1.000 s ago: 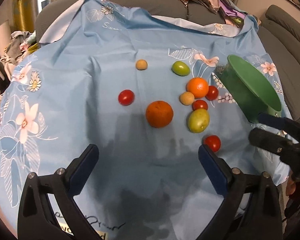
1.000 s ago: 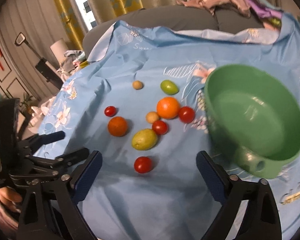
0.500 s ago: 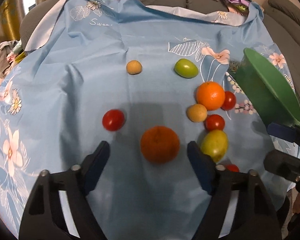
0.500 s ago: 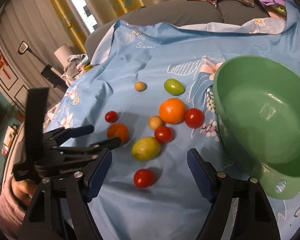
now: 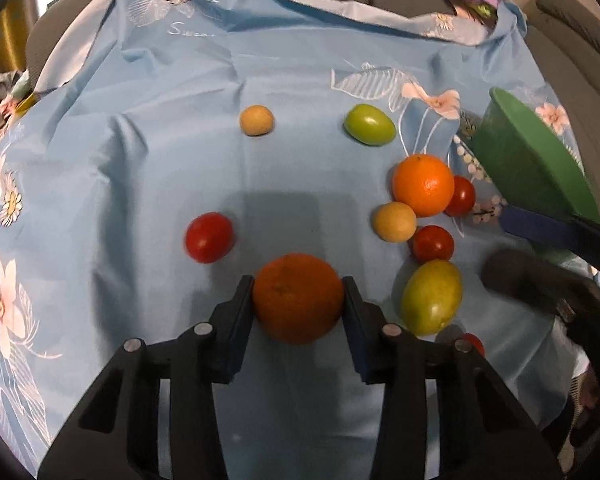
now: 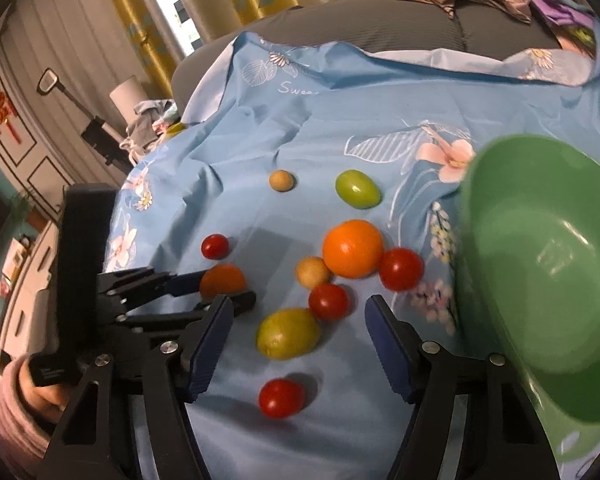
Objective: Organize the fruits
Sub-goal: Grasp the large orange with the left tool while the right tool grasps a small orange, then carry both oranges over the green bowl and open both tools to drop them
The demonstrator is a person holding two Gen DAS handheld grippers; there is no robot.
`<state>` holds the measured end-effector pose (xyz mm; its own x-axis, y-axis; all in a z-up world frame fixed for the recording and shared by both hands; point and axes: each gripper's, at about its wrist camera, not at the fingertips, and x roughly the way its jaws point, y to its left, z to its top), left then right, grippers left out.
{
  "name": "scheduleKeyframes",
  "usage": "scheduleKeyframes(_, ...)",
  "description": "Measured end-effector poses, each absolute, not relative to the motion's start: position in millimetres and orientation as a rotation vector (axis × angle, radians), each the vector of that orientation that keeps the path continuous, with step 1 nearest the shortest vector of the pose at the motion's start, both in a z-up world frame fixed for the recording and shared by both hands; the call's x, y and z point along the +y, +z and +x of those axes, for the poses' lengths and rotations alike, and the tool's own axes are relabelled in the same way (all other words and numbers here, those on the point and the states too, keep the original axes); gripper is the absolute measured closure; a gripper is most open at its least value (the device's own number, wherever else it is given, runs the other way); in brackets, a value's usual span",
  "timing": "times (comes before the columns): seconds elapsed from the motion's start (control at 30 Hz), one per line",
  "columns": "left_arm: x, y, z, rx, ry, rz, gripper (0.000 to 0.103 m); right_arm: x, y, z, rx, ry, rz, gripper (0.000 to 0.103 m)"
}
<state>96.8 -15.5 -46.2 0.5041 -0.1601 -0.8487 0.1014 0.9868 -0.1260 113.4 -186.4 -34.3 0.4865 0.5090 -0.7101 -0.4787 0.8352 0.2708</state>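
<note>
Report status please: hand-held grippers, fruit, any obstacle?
Left hand-held gripper closed on dark orange. Right hand-held gripper open, closing over lemon. Green bowl empty. No obstacle.

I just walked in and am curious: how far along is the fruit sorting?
Barely begun. The green bowl looks empty, so nothing is sorted yet. In hand: the left hand-held gripper has just been closing and its pads sit against the dark orange. The right hand-held gripper has been closing too, around the yellow-green fruit, without touching it. Everything else lies on the blue cloth.

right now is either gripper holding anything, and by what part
The left gripper, whose jaws just closed in, clamps the darker orange by its two sides. The right gripper is open, holding nothing.
</note>
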Motion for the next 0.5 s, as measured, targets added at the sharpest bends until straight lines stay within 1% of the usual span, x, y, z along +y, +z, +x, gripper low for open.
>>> scheduleKeyframes(0.07, -9.6, -41.7, 92.7, 1.020, -0.157, -0.075, 0.061, -180.3, -33.5, 123.0, 0.871, 0.565, 0.006, 0.044)
scheduleKeyframes(0.1, -6.5, -39.9, 91.0, 1.016, -0.156, -0.082, 0.061, -178.5, -33.2, 126.5, 0.869, 0.551, -0.001, 0.045)
scheduleKeyframes(0.27, 3.5, -33.3, 82.1, 0.993, -0.164, -0.112, 0.061, -163.3, -35.3, 151.2, 0.868, 0.449, -0.071, 0.045)
scheduleKeyframes(0.37, 5.9, -34.1, 80.6, 0.993, -0.173, -0.125, 0.061, -152.9, -43.0, 164.1, 0.900, 0.404, -0.131, 0.045)
scheduleKeyframes(0.43, 7.2, -34.8, 79.5, 0.993, -0.180, -0.135, 0.061, -149.4, -49.2, 169.8, 0.926, 0.380, -0.162, 0.047)
scheduleKeyframes(0.5, 8.3, -34.7, 80.7, 0.994, -0.188, -0.141, 0.061, -149.9, -55.0, 174.5, 0.952, 0.366, -0.173, 0.052)
